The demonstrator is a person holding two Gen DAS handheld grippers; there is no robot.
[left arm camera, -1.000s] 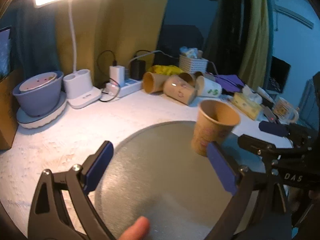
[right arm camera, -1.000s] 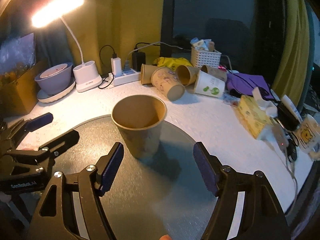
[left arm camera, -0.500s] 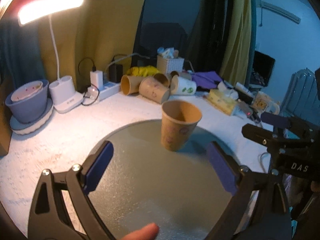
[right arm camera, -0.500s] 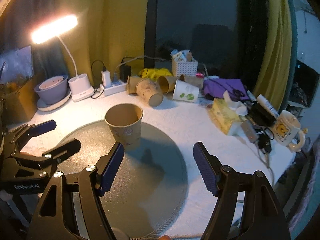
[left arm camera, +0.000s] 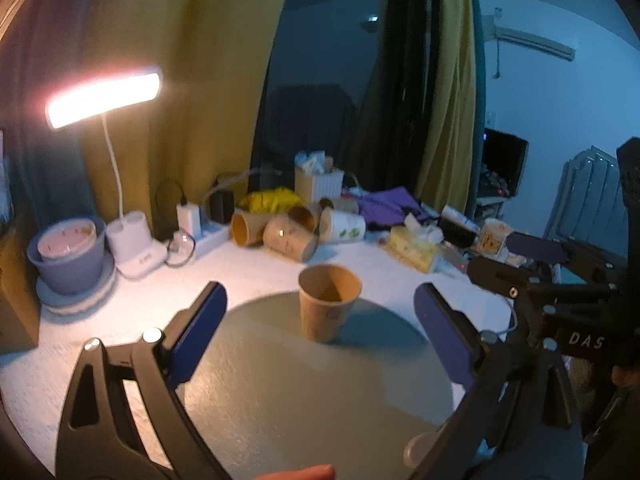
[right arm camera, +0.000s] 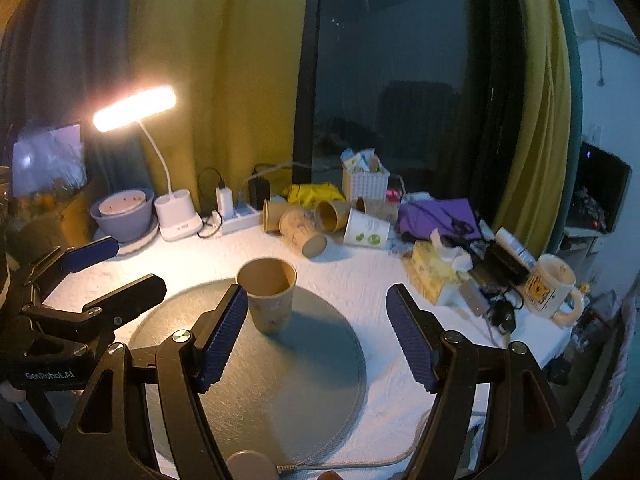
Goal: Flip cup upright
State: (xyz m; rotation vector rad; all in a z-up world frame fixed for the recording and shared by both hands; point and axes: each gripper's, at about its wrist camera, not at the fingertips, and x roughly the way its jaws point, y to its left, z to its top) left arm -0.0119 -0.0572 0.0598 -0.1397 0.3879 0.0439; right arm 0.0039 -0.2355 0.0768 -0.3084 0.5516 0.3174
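A brown paper cup point(left arm camera: 329, 303) stands upright, mouth up, on the far part of a round grey mat point(left arm camera: 304, 392); it also shows in the right wrist view point(right arm camera: 269, 295) on the mat point(right arm camera: 280, 376). My left gripper point(left arm camera: 320, 328) is open and empty, held back from the cup and above the mat. My right gripper point(right arm camera: 316, 336) is open and empty, pulled back, with the cup just beyond its left finger. Each gripper shows in the other's view: the right one point(left arm camera: 516, 260) and the left one point(right arm camera: 104, 268).
Several paper cups point(right arm camera: 316, 224) lie on their sides at the back of the white table. A lit desk lamp point(right arm camera: 176, 220), a purple bowl point(right arm camera: 122, 216), a power strip point(right arm camera: 240, 216), a tissue box point(right arm camera: 434, 272), a mug point(right arm camera: 550, 284) and purple cloth point(right arm camera: 440, 216) stand around.
Both grippers have drawn back and upward from the cup, which looks smaller and farther now. The cup stays upright on the mat.
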